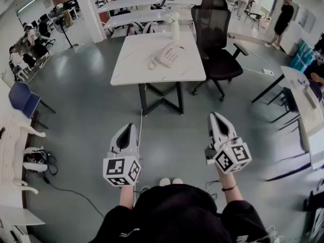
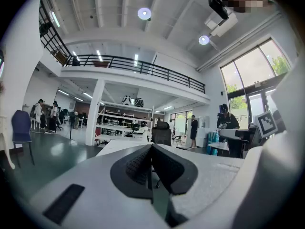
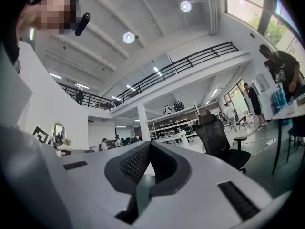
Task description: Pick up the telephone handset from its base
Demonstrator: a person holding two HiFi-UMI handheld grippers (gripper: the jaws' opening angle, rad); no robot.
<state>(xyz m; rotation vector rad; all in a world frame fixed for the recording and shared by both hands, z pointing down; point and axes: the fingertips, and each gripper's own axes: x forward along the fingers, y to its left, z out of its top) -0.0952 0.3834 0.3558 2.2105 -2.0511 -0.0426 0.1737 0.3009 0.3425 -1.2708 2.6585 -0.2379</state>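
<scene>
Open office, grey floor [image 1: 86, 100], white table [image 1: 134, 67] bearing telephone [image 1: 169, 54]; left tool [image 1: 132, 126], right tool [image 1: 213, 116], jaws together, empty

Two grippers: left gripper [image 1: 132, 127], right gripper [image 1: 213, 116]. One telephone [image 1: 167, 55] and one vase [image 1: 175, 27] on the nearest table [image 1: 131, 70]; one chair [image 1: 217, 34] beside it.

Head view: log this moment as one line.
stage: before reach | handset: on base, white table ahead | left tool: shut, empty | right tool: shut, empty
</scene>
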